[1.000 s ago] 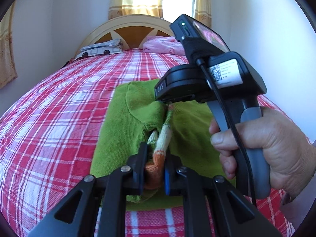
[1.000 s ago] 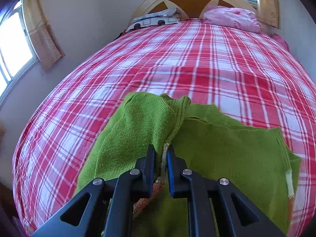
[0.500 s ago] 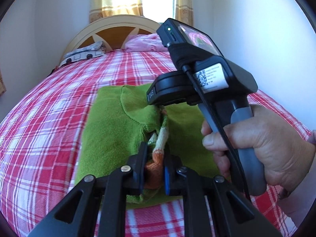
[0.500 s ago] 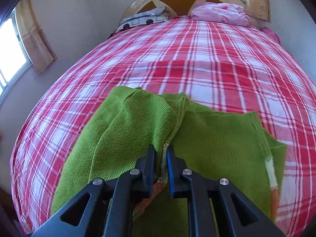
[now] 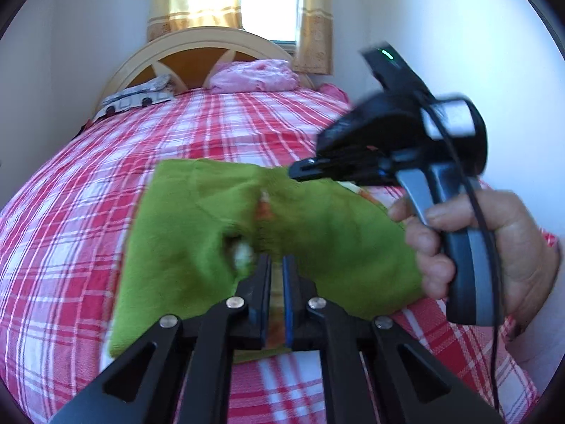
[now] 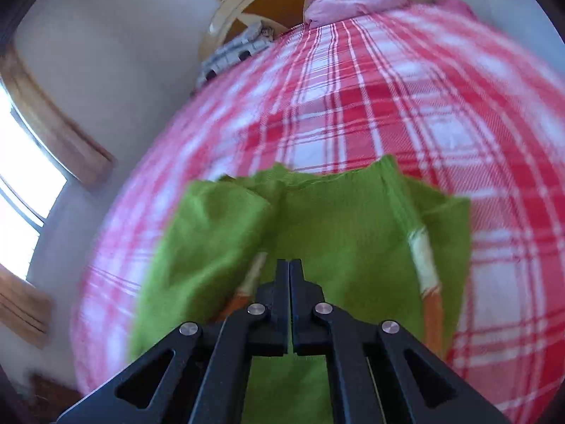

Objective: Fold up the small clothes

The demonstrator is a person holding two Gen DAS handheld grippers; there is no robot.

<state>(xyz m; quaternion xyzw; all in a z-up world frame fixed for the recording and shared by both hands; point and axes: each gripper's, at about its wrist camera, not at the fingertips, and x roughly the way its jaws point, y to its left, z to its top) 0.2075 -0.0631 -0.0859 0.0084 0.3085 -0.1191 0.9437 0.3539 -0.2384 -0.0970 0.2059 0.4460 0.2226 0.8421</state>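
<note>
Both tongs gripped the striped orange-and-white cuff of the green knitted sweater (image 5: 197, 219) a second ago; now neither does. The right gripper (image 6: 289, 265) has let go, swung off to the side and stands clenched on nothing. The left gripper (image 5: 276, 265) is nearly shut, with no cloth clearly pinched between its pads. The sweater lies partly folded on the red-and-white plaid bedspread (image 5: 88, 212), so this fold looks finished and the next can begin.

Both wrist cameras look forward and downward along their gripper fingers, close over the green sweater (image 5: 197, 226) on the bed (image 6: 370, 113), sharing the headboard (image 5: 197, 40).
</note>
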